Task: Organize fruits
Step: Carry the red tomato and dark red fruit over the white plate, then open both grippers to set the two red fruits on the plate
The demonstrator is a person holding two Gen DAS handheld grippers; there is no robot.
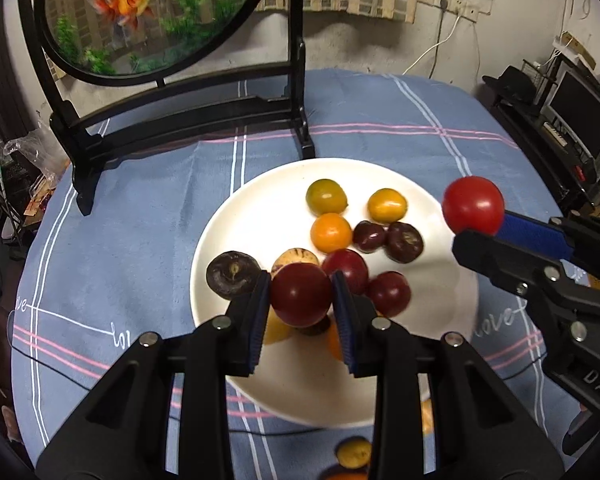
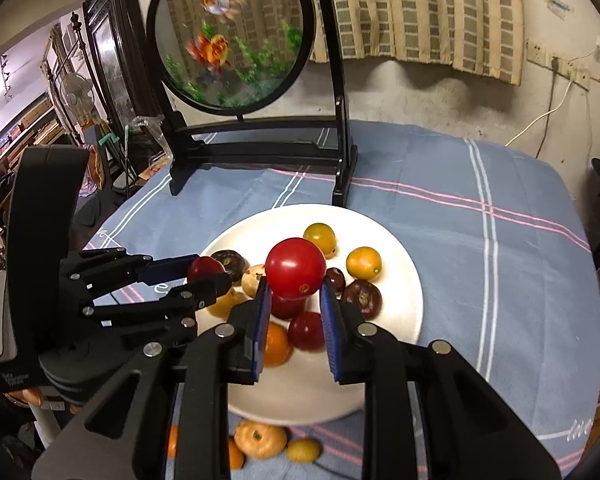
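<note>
A white plate (image 1: 256, 192) (image 2: 396, 320) on the blue cloth carries several small tomatoes: yellow, orange, red and dark purple. My left gripper (image 1: 301, 285) hangs over the plate's near left part, shut on a dark red tomato (image 1: 301, 300). The right wrist view shows that gripper (image 2: 210, 272) at the left with its tomato (image 2: 205, 267). My right gripper (image 2: 295, 285) is shut on a bright red tomato (image 2: 295, 268) above the plate's middle. From the left wrist view it (image 1: 480, 224) reaches in from the right, its tomato (image 1: 473, 205) over the plate's right rim.
A round goldfish panel (image 1: 152, 16) (image 2: 236, 36) on a black stand (image 1: 188, 120) rises behind the plate. Loose fruits lie on the cloth by the plate's near edge: an orange ribbed one (image 2: 260, 438) and a yellow one (image 2: 303, 450). Shelves with a monitor (image 1: 580, 116) stand at the right.
</note>
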